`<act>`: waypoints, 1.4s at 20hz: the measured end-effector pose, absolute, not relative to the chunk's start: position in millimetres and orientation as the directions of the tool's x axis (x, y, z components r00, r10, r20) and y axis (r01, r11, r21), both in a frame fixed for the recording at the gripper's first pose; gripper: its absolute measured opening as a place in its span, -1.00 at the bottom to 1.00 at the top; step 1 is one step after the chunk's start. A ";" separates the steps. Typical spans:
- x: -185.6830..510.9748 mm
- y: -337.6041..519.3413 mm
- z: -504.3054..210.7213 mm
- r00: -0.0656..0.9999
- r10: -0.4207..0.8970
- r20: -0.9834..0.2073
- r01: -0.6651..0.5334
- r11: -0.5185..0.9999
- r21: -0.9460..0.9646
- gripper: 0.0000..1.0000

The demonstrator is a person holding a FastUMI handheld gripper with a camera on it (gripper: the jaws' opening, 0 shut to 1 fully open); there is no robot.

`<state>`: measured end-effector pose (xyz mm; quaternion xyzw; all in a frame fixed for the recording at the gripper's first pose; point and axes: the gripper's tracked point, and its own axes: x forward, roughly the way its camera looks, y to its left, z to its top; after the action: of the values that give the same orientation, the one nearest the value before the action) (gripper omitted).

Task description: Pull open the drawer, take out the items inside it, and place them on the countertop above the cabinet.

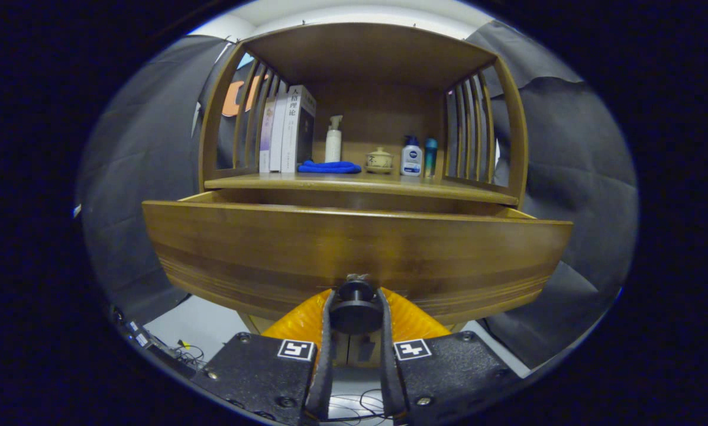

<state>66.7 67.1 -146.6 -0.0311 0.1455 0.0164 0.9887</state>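
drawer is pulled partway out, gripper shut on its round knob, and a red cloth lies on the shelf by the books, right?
Not quite: in the gripper view the cloth is blue, not red. The rest holds: the drawer is partway out, the gripper shut on its knob, beside the books.

Dark printed characters down the spine of the tallest book (297, 127), too small to read. Round logo on the white bottle (411, 158), illegible. Square coded markers (296, 349) behind the gripper (355, 296), clamped on the drawer knob (355, 315).
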 end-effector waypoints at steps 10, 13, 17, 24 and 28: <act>17.0 70.1 -158.6 0.947 0.052 -0.316 -0.066 0.997 -0.034 -0.28; 0.3 69.5 -160.3 0.944 0.063 -0.324 -0.073 0.997 -0.019 -0.28; -14.5 69.3 -164.1 0.938 0.071 -0.339 -0.078 0.997 -0.009 -0.28; -23.3 67.5 -167.2 0.938 0.078 -0.339 -0.092 0.995 -0.026 -0.23; -32.6 40.9 -168.4 0.945 0.049 -0.325 -0.060 0.998 -0.025 0.43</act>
<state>-32.6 40.9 -168.4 -0.0171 0.1641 0.0275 0.9859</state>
